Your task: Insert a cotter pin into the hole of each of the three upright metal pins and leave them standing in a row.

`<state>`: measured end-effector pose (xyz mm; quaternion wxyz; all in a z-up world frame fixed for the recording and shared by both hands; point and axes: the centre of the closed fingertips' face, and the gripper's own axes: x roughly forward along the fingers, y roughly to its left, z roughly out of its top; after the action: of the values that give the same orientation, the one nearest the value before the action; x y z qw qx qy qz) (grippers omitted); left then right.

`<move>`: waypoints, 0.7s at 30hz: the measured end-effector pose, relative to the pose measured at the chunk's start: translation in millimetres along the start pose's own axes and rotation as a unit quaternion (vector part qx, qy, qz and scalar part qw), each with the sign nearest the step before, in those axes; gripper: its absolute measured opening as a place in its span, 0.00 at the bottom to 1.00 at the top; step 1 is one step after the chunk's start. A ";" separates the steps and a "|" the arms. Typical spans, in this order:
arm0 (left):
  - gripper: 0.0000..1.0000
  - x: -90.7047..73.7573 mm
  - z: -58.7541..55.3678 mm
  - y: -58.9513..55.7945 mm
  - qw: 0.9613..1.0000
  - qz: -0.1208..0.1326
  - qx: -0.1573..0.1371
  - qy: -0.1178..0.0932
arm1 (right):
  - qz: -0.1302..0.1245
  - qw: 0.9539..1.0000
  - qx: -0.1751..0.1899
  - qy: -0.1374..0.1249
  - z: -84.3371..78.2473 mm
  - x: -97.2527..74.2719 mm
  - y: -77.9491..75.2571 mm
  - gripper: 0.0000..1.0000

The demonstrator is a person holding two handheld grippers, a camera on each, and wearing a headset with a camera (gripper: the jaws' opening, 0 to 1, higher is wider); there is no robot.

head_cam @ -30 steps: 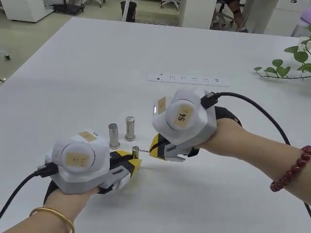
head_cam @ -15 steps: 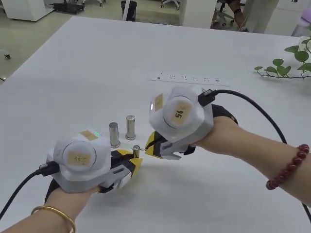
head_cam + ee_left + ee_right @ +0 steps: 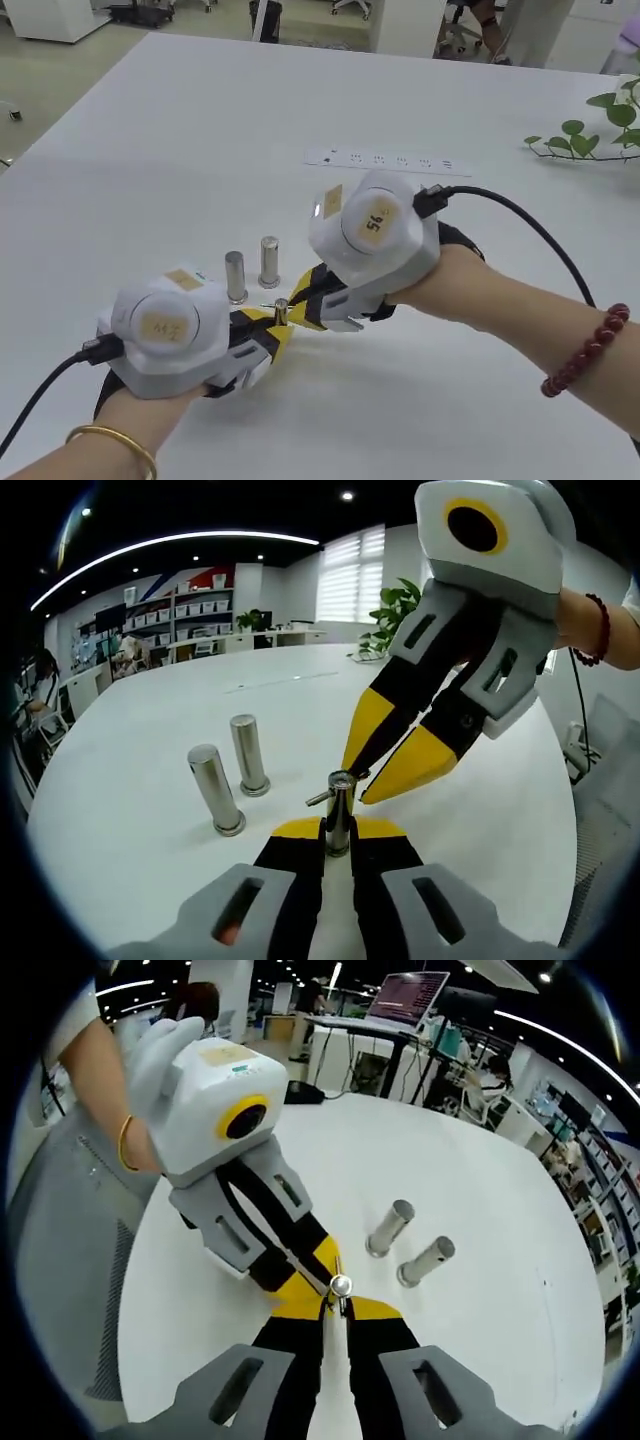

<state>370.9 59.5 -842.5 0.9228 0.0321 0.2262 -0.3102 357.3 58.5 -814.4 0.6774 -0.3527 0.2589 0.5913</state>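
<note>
The left gripper (image 3: 338,832) is clamping the short polished steel cylinder pin (image 3: 340,802) low on its shaft, closed tight, keeping it upright on the white tabletop (image 3: 200,150) near two matching standing pins (image 3: 214,788). The right gripper (image 3: 337,1305), nearly closed, is pinching the thin wire cotter pin (image 3: 318,798) at the hole; light, springy and slippery, it is probably needing a firm hold by its head

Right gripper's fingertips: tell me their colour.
Yellow fingertips, black behind them; clearest in the left gripper view.
</note>
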 end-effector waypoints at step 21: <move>0.07 1.0 -1.3 -0.6 1.000 -0.002 -0.006 -0.001 | -0.013 1.000 -0.006 0.017 -11.6 -4.7 -2.6 0.03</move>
<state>370.8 58.7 -844.1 0.9227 0.0258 0.2274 -0.3104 359.8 46.4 -817.5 0.6787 -0.3701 0.2622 0.5776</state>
